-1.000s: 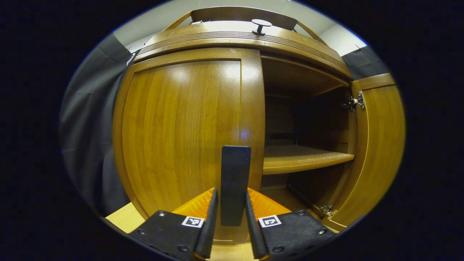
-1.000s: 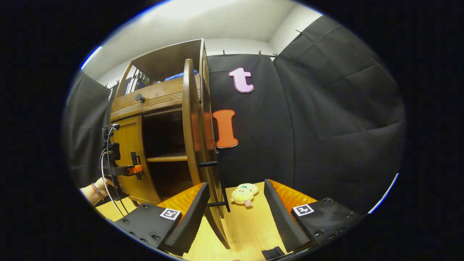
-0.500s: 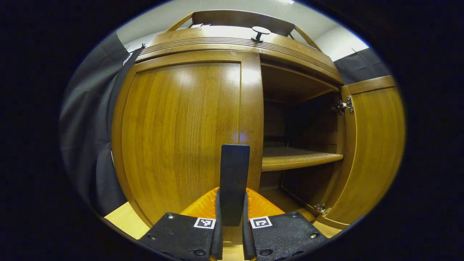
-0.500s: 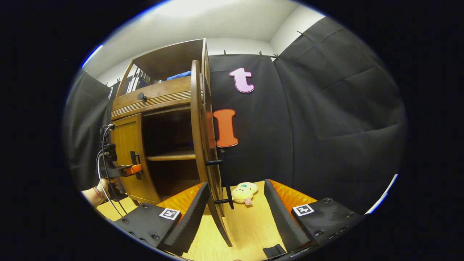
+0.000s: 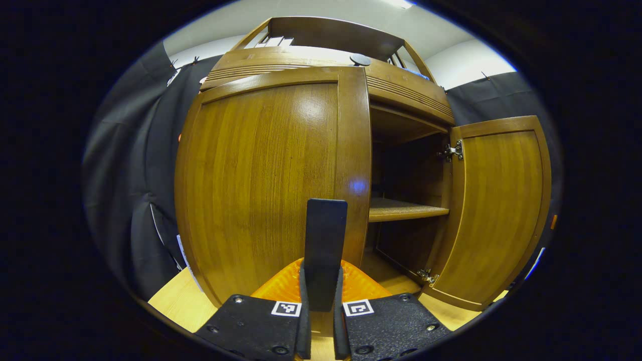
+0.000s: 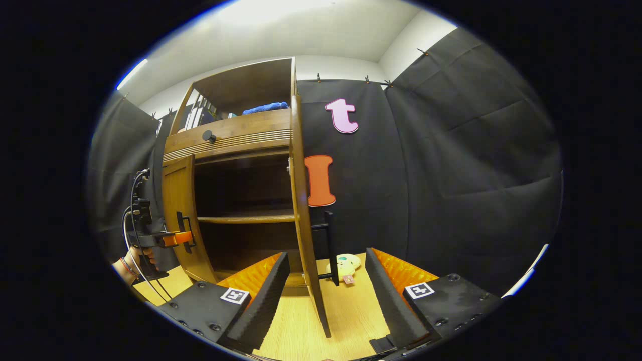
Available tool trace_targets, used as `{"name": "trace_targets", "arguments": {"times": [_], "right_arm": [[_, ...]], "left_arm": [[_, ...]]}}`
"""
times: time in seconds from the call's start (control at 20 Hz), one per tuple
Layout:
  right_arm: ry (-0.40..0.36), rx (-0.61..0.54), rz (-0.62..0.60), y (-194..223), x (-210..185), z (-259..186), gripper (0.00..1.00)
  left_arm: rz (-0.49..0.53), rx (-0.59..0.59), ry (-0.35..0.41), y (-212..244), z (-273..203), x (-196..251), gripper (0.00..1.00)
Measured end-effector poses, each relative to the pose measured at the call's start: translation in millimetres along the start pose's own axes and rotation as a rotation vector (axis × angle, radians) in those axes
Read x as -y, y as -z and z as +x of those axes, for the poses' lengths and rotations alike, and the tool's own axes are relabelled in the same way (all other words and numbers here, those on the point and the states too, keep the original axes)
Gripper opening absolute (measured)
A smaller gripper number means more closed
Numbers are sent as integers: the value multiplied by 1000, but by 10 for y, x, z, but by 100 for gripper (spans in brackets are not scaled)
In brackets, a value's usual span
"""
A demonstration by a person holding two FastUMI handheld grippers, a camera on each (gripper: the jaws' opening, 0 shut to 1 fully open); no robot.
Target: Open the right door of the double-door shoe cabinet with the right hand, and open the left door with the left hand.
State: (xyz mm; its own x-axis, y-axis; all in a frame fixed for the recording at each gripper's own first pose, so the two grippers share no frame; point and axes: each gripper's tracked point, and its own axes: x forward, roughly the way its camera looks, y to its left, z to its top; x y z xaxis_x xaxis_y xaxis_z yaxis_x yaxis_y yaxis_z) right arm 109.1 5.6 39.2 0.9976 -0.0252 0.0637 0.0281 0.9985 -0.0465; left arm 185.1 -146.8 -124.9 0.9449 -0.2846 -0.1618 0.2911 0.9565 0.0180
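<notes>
We count two cabinet doors, the left door and the right door, two door handles, one inner shelf, and one plush toy.

Left gripper, jaws closed tight on the upright bar handle, seen level from the side in the right gripper view with a hand gripping it; right gripper, jaws spread wide, holding nothing.

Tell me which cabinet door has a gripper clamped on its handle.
The left door: the left gripper pinches its handle. The right door stands wide, its handle free.
</notes>
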Motion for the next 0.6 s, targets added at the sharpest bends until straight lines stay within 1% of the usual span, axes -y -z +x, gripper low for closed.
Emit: {"name": "trace_targets", "arguments": {"times": [0.05,0.1,0.15,0.4,0.45,0.5,0.6], "right_arm": [[-4,-2,-6,1,-38,-34,98],[-6,-2,-10,-16,-73,-44,98],[-9,0,-12,-29,-105,-66,98],[-20,6,-9,-91,-271,-163,98],[-20,3,-8,-95,-292,-176,98],[-22,2,-5,-97,-321,-180,98],[-27,3,10,-113,-378,-197,98]], "left_arm": [[1,-1,6,-10,-43,-11,19],[-1,-2,11,-24,-86,-22,17],[-3,-2,14,-24,-139,-44,19],[-3,1,22,-20,-385,-147,19],[-4,1,24,-28,-433,-166,17],[-6,1,25,-34,-483,-201,19],[-5,2,25,-32,-572,-255,19]]}}
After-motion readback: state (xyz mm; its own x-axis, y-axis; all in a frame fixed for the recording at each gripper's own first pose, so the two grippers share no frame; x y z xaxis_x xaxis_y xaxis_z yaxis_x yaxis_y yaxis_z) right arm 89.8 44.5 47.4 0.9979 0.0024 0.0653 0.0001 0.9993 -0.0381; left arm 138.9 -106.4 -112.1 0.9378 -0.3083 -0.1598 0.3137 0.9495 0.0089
